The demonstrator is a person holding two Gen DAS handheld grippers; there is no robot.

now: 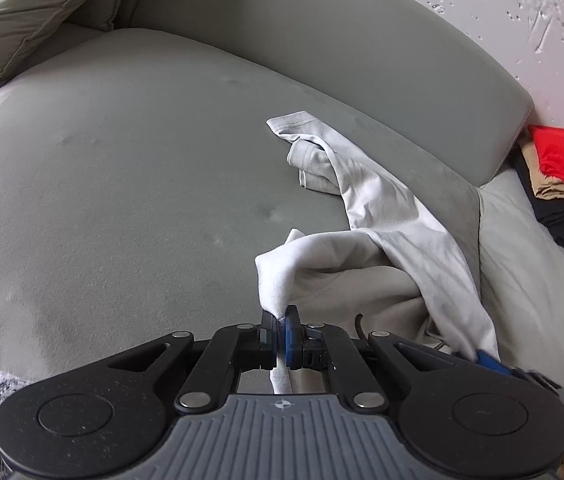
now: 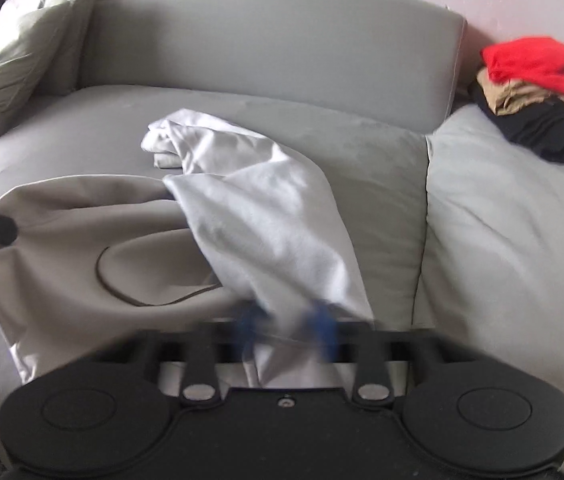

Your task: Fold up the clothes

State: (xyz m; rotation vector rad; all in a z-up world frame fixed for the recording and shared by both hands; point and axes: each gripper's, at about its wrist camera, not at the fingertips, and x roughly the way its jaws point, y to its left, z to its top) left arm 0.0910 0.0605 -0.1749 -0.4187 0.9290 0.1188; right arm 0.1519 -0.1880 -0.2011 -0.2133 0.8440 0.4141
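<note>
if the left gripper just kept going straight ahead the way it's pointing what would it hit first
The white shirt itself: the left gripper is shut on its edge. Past it, probably the sofa seat, though depth is unclear.

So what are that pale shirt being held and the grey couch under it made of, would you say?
The pale off-white shirt looks like soft matte knit, probably cotton jersey: it drapes limply and creases in fine wrinkles. The grey couch seat looks like short-napped velvet or microsuede: brushed patches show lighter and darker. Both are guesses from appearance alone.
</note>
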